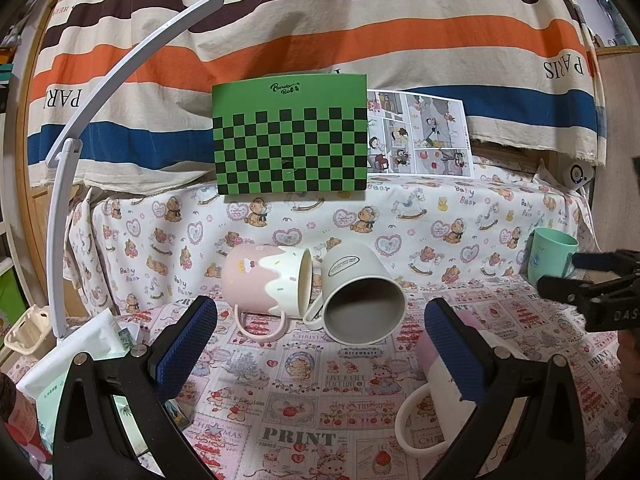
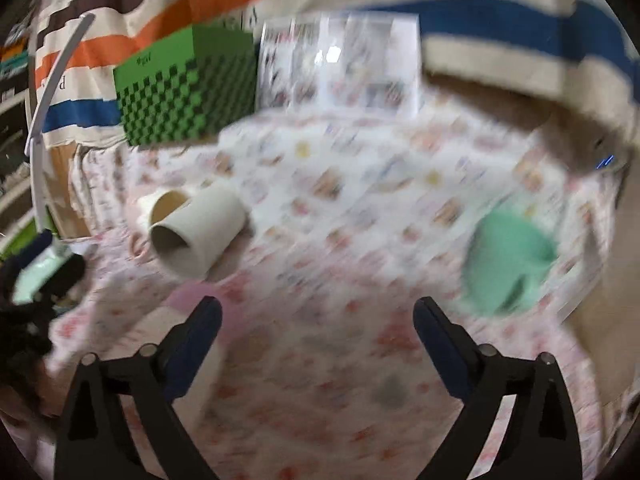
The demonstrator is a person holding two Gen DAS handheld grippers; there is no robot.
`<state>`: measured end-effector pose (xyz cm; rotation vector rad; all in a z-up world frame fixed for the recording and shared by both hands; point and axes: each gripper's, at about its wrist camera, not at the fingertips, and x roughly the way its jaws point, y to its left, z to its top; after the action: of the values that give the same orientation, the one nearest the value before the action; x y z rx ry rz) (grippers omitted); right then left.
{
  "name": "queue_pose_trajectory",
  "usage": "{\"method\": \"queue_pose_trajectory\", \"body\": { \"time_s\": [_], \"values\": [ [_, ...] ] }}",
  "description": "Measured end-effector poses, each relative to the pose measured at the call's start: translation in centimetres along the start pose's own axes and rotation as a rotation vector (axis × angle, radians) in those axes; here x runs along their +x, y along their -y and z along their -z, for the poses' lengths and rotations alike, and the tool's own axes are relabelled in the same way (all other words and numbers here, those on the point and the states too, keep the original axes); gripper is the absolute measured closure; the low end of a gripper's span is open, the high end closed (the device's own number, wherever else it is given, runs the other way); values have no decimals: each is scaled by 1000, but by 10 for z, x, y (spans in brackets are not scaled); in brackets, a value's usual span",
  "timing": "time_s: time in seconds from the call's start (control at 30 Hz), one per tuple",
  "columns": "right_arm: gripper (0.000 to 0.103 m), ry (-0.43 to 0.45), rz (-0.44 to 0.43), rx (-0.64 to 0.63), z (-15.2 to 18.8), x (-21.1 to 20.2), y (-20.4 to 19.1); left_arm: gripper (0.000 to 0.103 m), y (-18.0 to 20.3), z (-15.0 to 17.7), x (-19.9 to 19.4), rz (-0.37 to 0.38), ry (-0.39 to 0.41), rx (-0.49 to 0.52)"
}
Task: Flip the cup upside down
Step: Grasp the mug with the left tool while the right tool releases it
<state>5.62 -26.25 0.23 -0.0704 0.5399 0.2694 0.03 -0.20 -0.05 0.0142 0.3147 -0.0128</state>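
Note:
Several cups are on the patterned cloth. A pink and cream mug (image 1: 264, 284) lies on its side, touching a white mug (image 1: 360, 292) that also lies on its side, mouth toward me. A pink and white mug (image 1: 444, 376) stands behind my left gripper's right finger. A teal cup (image 1: 550, 254) stands at the right. My left gripper (image 1: 320, 344) is open and empty, in front of the lying mugs. My right gripper (image 2: 316, 344) is open and empty; its view is blurred, with the white mug (image 2: 200, 232) to its left and the teal cup (image 2: 508, 264) to its right. It also shows in the left wrist view (image 1: 572, 276), next to the teal cup.
A green checkered box (image 1: 292, 140) and a comic sheet (image 1: 420, 136) lean against the striped cloth at the back. A white curved lamp arm (image 1: 64, 184) rises at the left. A wipes pack (image 1: 76, 360) and an egg carton (image 1: 24, 328) lie at the left edge.

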Motion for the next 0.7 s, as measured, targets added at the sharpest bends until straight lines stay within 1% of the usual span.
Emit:
{"method": "queue_pose_trajectory", "body": {
  "time_s": [0.03, 0.13, 0.2, 0.33, 0.43, 0.53, 0.63, 0.7],
  "values": [
    [1, 40, 5, -7, 3, -3, 4, 0, 0, 0, 0, 0, -1, -1],
    [0, 137, 2, 5, 10, -9, 16, 0, -1, 1, 0, 0, -5, -3],
    [0, 177, 8, 24, 13, -11, 23, 0, -1, 1, 1, 0, -8, -3],
    [0, 203, 3, 48, 15, -13, 29, 0, -1, 1, 1, 2, -4, -2],
    [0, 206, 10, 44, 20, -13, 29, 0, -1, 1, 0, 12, 3, -2],
    [0, 215, 9, 44, 20, -14, 29, 0, 0, 1, -2, -8, 14, -1],
    [0, 213, 26, 35, 20, -14, 27, 0, 1, 1, -1, 20, 8, 7],
    [0, 231, 35, 27, 21, -17, 25, 0, 3, 0, 0, 19, 3, 17]
  ]
}}
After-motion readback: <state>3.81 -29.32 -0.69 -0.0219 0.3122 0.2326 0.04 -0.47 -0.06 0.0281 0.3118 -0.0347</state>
